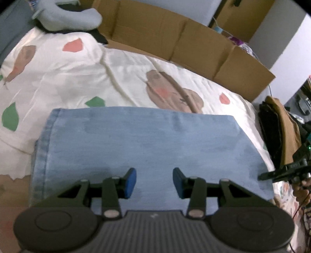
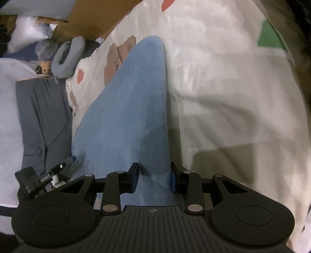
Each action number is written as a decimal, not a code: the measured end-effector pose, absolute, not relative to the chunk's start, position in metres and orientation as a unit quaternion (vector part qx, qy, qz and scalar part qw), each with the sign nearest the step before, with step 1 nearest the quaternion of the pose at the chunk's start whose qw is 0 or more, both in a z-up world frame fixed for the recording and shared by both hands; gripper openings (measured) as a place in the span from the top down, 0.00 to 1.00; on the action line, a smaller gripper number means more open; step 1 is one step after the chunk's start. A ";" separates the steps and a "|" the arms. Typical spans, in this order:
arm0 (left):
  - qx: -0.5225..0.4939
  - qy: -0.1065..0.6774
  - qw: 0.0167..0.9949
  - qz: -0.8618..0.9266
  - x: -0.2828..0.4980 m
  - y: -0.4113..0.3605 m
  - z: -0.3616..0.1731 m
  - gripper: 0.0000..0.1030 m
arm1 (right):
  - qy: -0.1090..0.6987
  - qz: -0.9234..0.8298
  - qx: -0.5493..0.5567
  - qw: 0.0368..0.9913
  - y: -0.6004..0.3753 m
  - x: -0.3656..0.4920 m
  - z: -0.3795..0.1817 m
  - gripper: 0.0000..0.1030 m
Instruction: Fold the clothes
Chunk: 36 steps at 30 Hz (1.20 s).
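Observation:
Folded light-blue jeans [image 1: 140, 140] lie flat on a white quilt [image 1: 77, 77] printed with bears and leaves. Low over their near edge, my left gripper [image 1: 154, 182] stands open, its blue pads apart with nothing pinched. From the right edge of the left wrist view, my right gripper [image 1: 272, 174] reaches toward the jeans' right side. In the right wrist view the jeans [image 2: 132, 109] stretch away from me. There my right gripper [image 2: 154, 179] straddles their near right edge, with denim between the pads but not squeezed. The left gripper [image 2: 38, 179] shows at lower left.
A long cardboard box [image 1: 175, 39] lines the far side of the bed. A grey-blue neck pillow [image 1: 68, 17] lies at the far left. A stack of folded brown and black clothes [image 1: 281, 132] sits off the right end. Grey folded fabric [image 2: 42, 116] lies left of the jeans.

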State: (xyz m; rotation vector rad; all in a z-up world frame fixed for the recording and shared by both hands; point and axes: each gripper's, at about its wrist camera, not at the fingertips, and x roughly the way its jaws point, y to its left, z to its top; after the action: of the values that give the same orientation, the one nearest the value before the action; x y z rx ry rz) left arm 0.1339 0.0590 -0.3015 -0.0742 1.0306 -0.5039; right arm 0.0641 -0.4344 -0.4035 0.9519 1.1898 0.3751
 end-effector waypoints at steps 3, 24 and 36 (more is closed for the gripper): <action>-0.030 0.495 0.833 -0.246 0.140 0.050 -0.297 0.58 | 0.522 0.175 0.451 0.703 -0.439 0.054 -0.403 0.68; -0.041 0.534 0.793 -0.290 0.118 0.009 -0.347 0.83 | 0.515 0.153 0.508 0.673 -0.431 0.044 -0.441 0.68; -0.020 0.560 0.775 -0.291 0.100 0.000 -0.362 0.92 | 0.481 0.167 0.553 0.660 -0.438 0.034 -0.430 0.79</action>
State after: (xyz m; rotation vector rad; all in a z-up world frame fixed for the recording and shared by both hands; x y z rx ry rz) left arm 0.0999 -0.0003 -0.3622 -0.0429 1.2131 -0.6304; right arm 0.0335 -0.4384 -0.4298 1.2503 1.0878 0.3780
